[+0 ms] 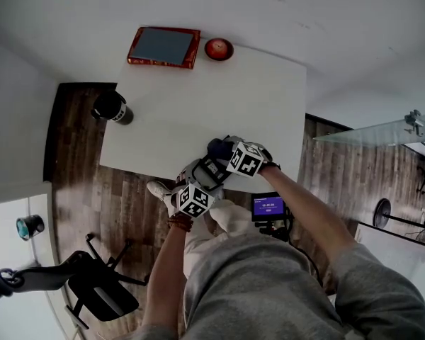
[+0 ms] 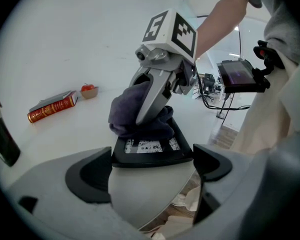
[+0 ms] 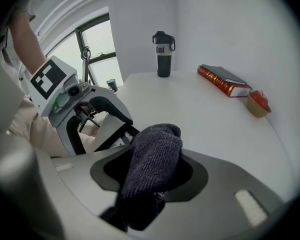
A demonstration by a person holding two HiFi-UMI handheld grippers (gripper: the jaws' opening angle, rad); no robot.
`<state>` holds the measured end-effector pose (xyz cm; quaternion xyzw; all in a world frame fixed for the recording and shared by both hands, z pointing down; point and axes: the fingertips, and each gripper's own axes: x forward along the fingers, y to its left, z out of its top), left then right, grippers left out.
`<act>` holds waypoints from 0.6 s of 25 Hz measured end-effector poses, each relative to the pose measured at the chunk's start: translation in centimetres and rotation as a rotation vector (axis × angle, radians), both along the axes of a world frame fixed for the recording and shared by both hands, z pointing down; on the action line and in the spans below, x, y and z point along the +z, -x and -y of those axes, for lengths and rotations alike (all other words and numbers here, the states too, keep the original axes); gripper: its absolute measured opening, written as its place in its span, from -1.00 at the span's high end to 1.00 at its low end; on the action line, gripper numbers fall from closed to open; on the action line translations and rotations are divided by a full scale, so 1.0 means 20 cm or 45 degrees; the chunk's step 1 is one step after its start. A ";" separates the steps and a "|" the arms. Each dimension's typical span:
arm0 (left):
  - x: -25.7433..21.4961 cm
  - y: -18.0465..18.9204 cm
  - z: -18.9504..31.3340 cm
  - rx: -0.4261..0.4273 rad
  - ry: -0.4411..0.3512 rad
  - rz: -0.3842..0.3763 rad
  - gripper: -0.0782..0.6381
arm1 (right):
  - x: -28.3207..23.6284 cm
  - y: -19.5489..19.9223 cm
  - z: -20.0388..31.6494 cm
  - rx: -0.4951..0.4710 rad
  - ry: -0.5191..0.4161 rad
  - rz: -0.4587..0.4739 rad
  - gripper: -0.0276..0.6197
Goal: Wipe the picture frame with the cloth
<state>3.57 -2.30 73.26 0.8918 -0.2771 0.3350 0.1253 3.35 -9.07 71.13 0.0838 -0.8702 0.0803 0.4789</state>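
Observation:
Near the table's front edge, my left gripper (image 1: 195,197) is shut on a small black picture frame (image 2: 152,154) with a white printed picture, its near edge clamped between the jaws (image 2: 152,160). My right gripper (image 3: 150,176) is shut on a dark grey cloth (image 3: 155,159). The bunched cloth (image 2: 140,116) rests on the frame's far upper part, with the right gripper (image 2: 157,91) standing over it. In the right gripper view the frame (image 3: 117,136) shows behind the cloth, held by the left gripper (image 3: 72,106). In the head view the cloth (image 1: 217,147) hides most of the frame.
On the white table (image 1: 219,98) lie a red book (image 1: 163,47) and a small bowl with something red in it (image 1: 218,49) at the far edge. A black bottle (image 1: 112,108) stands at the left edge. A black chair (image 1: 99,289) and a screen on a mount (image 1: 270,207) are near the person.

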 end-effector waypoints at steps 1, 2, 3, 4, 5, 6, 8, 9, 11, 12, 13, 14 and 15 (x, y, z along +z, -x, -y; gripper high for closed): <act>0.00 0.00 0.00 0.000 -0.001 0.000 -0.63 | 0.00 0.02 -0.01 -0.009 0.010 0.003 0.31; 0.00 0.00 0.00 0.001 -0.002 0.001 -0.63 | 0.00 0.05 -0.03 -0.023 0.018 0.005 0.31; 0.00 0.00 0.00 0.001 -0.003 0.002 -0.63 | 0.00 0.07 -0.04 -0.039 0.023 0.005 0.32; 0.00 0.00 0.00 0.001 -0.004 0.003 -0.63 | 0.00 0.09 -0.05 -0.055 0.029 0.003 0.31; 0.00 0.00 0.00 0.001 -0.004 0.002 -0.63 | 0.00 0.11 -0.06 -0.068 0.037 0.001 0.31; 0.00 0.00 -0.01 0.002 -0.003 0.002 -0.63 | 0.00 0.13 -0.08 -0.078 0.048 0.001 0.31; 0.00 0.00 0.00 0.003 -0.001 0.000 -0.62 | -0.01 0.17 -0.10 -0.090 0.066 0.004 0.31; 0.00 0.00 0.00 0.003 -0.002 -0.001 -0.62 | -0.01 0.19 -0.11 -0.090 0.071 0.006 0.32; 0.00 0.00 0.00 0.003 -0.002 -0.001 -0.62 | 0.00 0.22 -0.12 -0.073 0.078 0.010 0.32; 0.00 0.00 0.00 0.003 0.000 0.000 -0.62 | 0.00 0.22 -0.12 -0.060 0.080 0.011 0.32; 0.00 0.01 0.00 0.002 0.001 0.001 -0.62 | 0.00 0.22 -0.12 -0.043 0.085 0.014 0.32; 0.00 0.01 0.00 0.001 0.000 0.001 -0.63 | 0.00 0.22 -0.12 -0.022 0.093 0.020 0.32; 0.00 0.01 0.00 0.001 -0.002 0.000 -0.63 | 0.00 0.23 -0.12 0.003 0.106 0.028 0.32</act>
